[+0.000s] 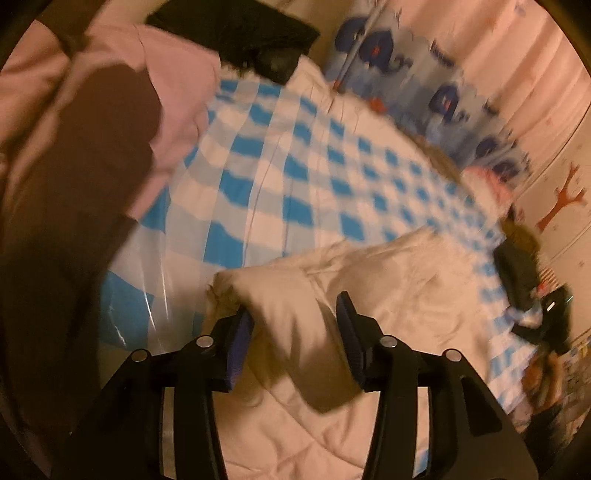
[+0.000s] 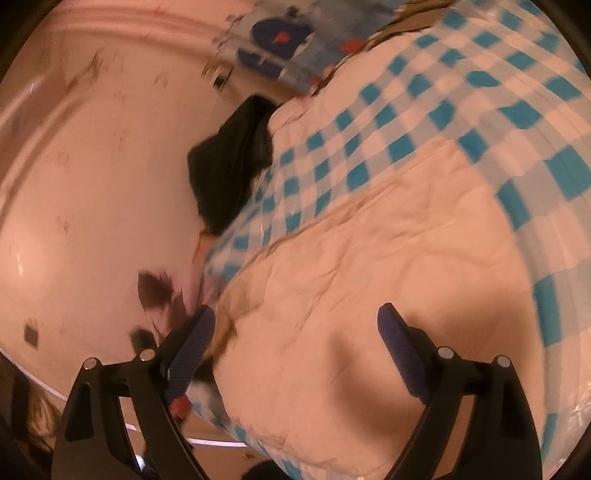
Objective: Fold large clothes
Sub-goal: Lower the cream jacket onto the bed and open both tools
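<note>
Your cream quilted garment (image 1: 369, 273) lies folded on the blue-checked bed cover (image 1: 280, 155), so it makes sense both grippers are empty now: left gripper (image 1: 295, 332) is about half open above a fold, right gripper (image 2: 295, 339) spread wide, gripping nothing.

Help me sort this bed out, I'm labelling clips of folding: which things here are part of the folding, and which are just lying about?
Part of the job:
- cream quilted coat
- left tool, open above the coat
- right tool, open above the coat

Just lying about:
- blue checked bedcover
- black garment
- pink cloth
- whale-print pillow
</note>
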A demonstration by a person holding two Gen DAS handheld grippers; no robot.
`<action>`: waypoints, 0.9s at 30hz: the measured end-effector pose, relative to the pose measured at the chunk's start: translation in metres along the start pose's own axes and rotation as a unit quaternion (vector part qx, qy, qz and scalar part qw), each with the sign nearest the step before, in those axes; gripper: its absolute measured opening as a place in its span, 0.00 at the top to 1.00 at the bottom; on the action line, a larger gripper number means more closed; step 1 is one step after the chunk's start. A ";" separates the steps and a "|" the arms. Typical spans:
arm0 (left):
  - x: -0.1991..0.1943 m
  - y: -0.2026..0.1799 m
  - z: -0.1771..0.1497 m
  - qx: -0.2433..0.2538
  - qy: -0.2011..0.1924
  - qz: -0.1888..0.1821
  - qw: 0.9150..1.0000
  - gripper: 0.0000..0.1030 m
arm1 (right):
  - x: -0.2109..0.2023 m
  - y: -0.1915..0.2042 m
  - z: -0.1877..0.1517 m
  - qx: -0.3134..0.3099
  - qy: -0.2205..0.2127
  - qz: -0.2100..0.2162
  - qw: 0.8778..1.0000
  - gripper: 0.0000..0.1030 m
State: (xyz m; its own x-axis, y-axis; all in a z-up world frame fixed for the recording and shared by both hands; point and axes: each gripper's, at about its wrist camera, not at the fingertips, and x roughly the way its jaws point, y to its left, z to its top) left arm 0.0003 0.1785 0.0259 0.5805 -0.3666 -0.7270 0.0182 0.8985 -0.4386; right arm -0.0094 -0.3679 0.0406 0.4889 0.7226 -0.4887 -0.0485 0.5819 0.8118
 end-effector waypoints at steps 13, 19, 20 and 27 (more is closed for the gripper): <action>0.001 -0.095 -0.030 0.185 -0.064 0.034 0.980 0.32 | 0.074 0.041 -0.026 -0.158 0.025 -0.142 0.977 0.16; 0.103 -0.191 -0.057 0.296 -0.016 0.033 0.954 0.32 | 0.160 0.041 -0.032 -0.293 0.058 -0.288 0.910 0.16; 0.124 -0.202 -0.054 0.301 0.000 0.044 0.953 0.32 | 0.174 0.036 -0.029 -0.302 0.061 -0.305 0.901 0.15; 0.228 -0.160 -0.011 0.190 0.099 0.083 0.973 0.27 | 0.220 -0.018 0.023 -0.189 0.099 -0.320 0.923 0.07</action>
State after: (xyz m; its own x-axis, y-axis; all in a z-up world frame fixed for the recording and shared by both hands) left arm 0.1208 -0.0516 -0.0759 0.4334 -0.2144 -0.8753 0.2584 0.9601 -0.1072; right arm 0.1195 -0.2279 -0.0745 0.3553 0.2180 -0.9090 -0.1240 0.9748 0.1853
